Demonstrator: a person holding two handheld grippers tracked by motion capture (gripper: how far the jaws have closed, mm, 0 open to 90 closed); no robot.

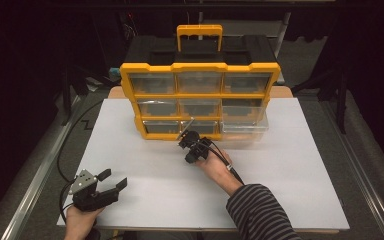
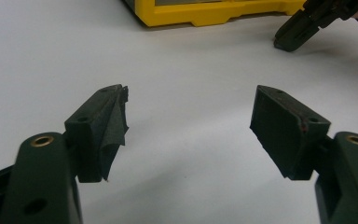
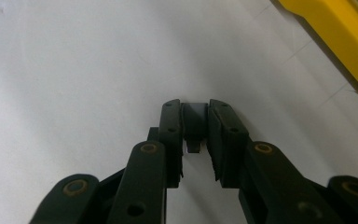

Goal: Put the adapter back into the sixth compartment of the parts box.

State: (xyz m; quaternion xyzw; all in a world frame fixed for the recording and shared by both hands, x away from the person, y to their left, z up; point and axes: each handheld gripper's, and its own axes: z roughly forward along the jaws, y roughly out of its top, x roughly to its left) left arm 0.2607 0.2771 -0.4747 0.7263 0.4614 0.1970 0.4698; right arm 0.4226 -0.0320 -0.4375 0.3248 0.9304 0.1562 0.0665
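In the right gripper view my right gripper (image 3: 195, 133) is shut on a small grey piece (image 3: 195, 122) with a shiny lower edge, held just above the white tabletop. In the high view this gripper (image 1: 189, 158) points down at the table a little in front of the yellow drawer organizer (image 1: 200, 67). My left gripper (image 1: 113, 178) rests near the table's front left corner, open, with nothing between its jaws. In its own view the left gripper (image 2: 189, 126) stands wide over bare white surface, and the right gripper (image 2: 291, 37) shows at the top right.
The organizer has rows of clear drawers, and its bottom right drawer (image 1: 245, 131) is pulled out toward me. The white tabletop (image 1: 145, 165) ends close behind the organizer. The organizer's yellow base (image 3: 340, 42) runs along the upper right of the right gripper view.
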